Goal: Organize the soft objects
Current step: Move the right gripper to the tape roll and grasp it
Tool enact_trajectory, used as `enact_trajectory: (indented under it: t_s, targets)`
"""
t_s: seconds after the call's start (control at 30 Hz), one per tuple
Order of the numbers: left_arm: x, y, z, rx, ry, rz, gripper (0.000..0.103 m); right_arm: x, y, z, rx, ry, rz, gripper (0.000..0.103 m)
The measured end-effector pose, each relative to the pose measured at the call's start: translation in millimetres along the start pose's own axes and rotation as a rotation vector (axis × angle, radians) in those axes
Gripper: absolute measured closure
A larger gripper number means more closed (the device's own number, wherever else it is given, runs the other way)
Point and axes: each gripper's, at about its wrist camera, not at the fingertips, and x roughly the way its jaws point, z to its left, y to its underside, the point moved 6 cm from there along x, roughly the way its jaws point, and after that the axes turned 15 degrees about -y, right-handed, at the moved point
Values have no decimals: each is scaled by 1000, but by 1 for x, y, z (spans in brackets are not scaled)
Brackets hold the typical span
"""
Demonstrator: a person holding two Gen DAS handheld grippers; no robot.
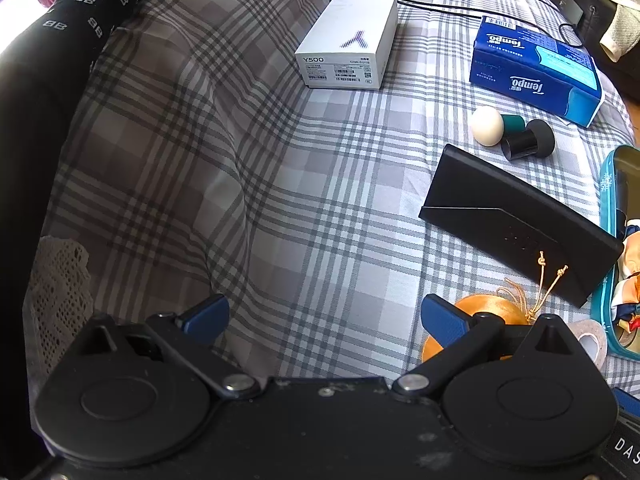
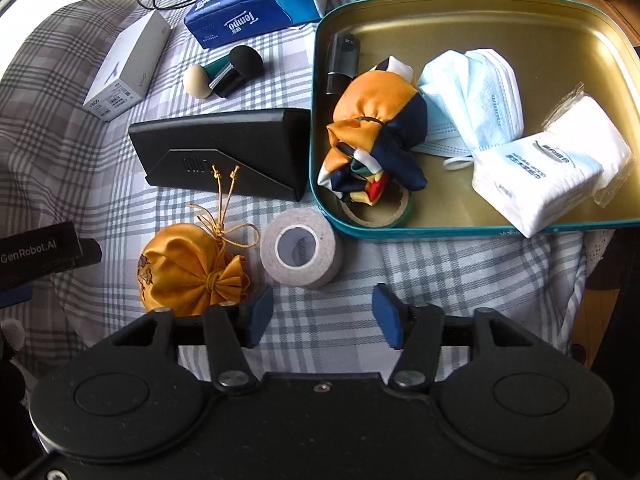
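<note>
Left view: left gripper (image 1: 325, 316) fingers wide, empty, over the plaid bed (image 1: 248, 184); gold pouch (image 1: 486, 312) by the right finger; "Y500" box (image 1: 352, 40); "Tempo" pack (image 1: 536, 68).

Right view: right gripper (image 2: 322, 316) fingers apart, empty; pouch (image 2: 188, 268) lies cords toward the black case (image 2: 224, 152), beside tape (image 2: 300, 246); tin (image 2: 520, 20) holds scarf (image 2: 376, 128), masks (image 2: 476, 96), tissues (image 2: 548, 168).

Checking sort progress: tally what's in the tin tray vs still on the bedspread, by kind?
In tin tray:
Soft: 3 (scarf bundle, face masks, tissue pack)
Hard: 2 (black tube, tape ring)
On bedspread:
Soft: 2 (gold pouch, Tempo tissues)
Other: 5 (tape roll, black case, white box, 2 makeup sponges)
Total: 12
</note>
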Motion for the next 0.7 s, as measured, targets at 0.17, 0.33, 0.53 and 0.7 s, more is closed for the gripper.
enact_trajectory:
  t_s: [0.17,0.33,0.53,0.7]
  targets:
    - [1,0,2,-14,1,9,1,12,-12,10,13,-3,-34,37]
    - [2,0,1,-19,3,15,1,29,-19,13,45,10,-17,37]
    - [6,0,1,-20,1,26,1,38,-18,14,46,38,-17,35]
    - [9,1,-1,-14,1,33,1,31,-13,6,50,39,-27,52]
